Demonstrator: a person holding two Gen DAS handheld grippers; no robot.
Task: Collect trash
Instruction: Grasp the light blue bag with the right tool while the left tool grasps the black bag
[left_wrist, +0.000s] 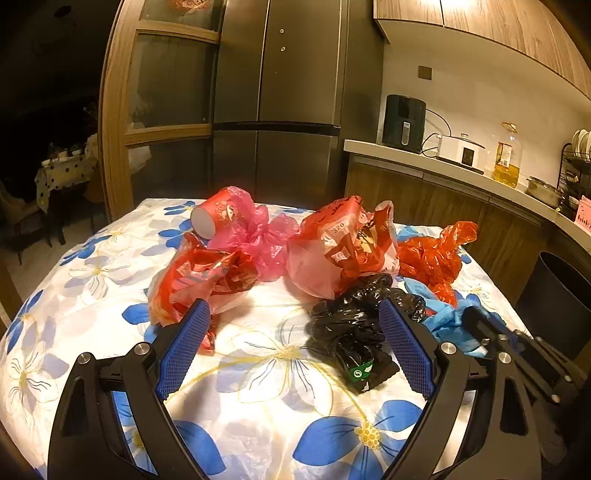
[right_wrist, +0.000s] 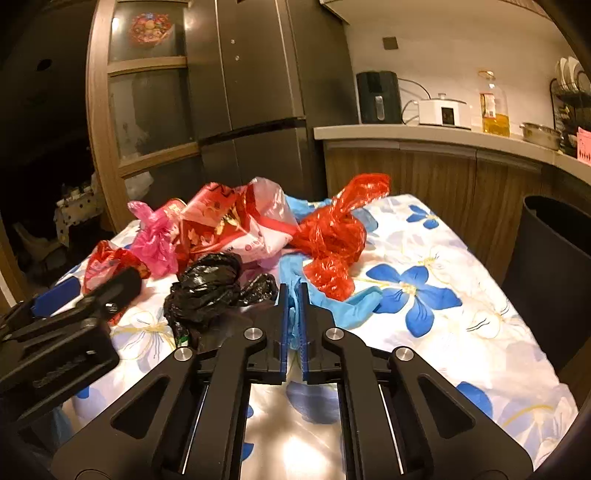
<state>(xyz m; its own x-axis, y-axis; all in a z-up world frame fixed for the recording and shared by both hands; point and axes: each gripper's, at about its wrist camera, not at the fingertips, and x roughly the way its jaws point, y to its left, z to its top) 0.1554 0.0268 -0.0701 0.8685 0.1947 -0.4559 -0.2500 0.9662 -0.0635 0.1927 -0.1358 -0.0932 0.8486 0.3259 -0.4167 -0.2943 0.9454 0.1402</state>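
R gripper (right_wrist: 293, 295) clamped on blue plastic bag (right_wrist: 332, 310), table ctr. L gripper (left_wrist: 293, 343) jaws spread, empty; black bag (left_wrist: 354, 332) at its 1 o'clock. Judged: bag light, limp, slippery; pinch bunched folds, not single film.

Black gripper (right_wrist: 293, 291) frames, blue textured pads (left_wrist: 183, 347), silver round screws.
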